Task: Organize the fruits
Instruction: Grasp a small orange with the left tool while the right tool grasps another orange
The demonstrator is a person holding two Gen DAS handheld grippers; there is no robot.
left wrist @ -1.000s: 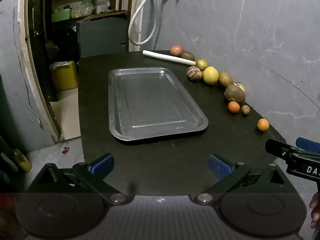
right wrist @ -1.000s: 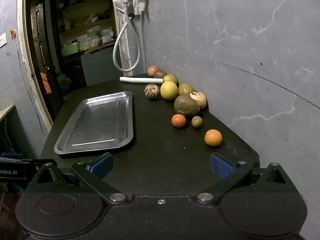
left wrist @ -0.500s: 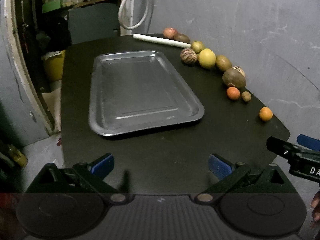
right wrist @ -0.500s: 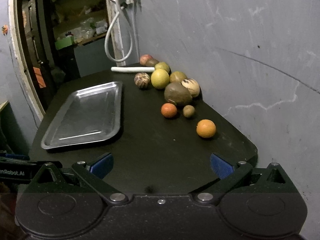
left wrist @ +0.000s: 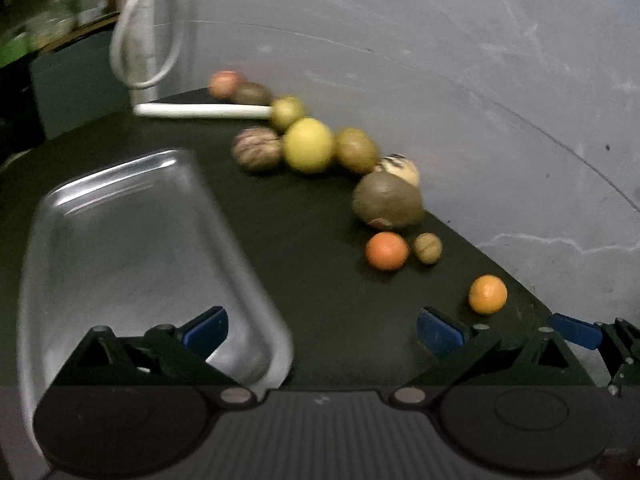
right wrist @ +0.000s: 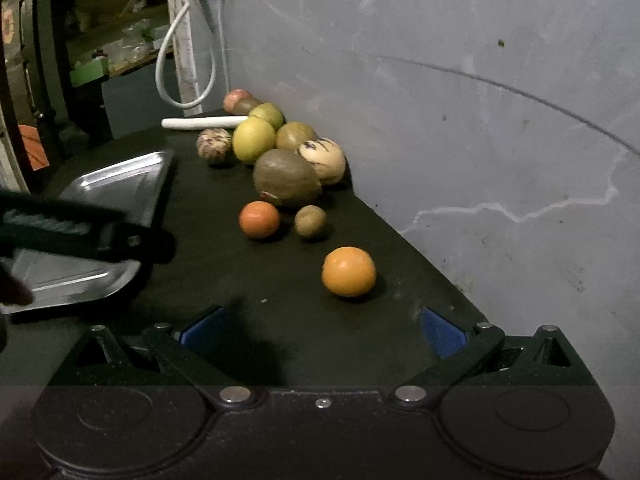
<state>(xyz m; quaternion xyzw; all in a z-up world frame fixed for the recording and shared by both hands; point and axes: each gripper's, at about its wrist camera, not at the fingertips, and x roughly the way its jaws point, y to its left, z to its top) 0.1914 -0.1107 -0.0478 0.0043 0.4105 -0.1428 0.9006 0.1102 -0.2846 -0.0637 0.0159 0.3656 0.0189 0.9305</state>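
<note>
Several fruits lie in a curved row along the grey wall on a black table [right wrist: 248,292]. Nearest is an orange [right wrist: 348,271], which also shows in the left wrist view [left wrist: 487,294]. Behind it lie a redder orange [right wrist: 259,219], a small brown fruit [right wrist: 310,221], a large brown fruit [right wrist: 287,178], a striped pale fruit [right wrist: 324,159] and a yellow fruit [right wrist: 253,139]. An empty metal tray [left wrist: 132,248] lies to the left. My left gripper [left wrist: 320,330] is open over the tray's near right corner. My right gripper [right wrist: 322,330] is open, just short of the orange.
A white rod [right wrist: 202,122] lies at the table's far end by a hose loop [right wrist: 184,60] on the wall. The grey wall [right wrist: 460,120] borders the table's right side. The left gripper's body [right wrist: 76,228] crosses over the tray in the right wrist view.
Both grippers have moved forward and right toward the fruit row. The left gripper now hangs over the tray corner, its view blurred. The right gripper is closer to the orange.
</note>
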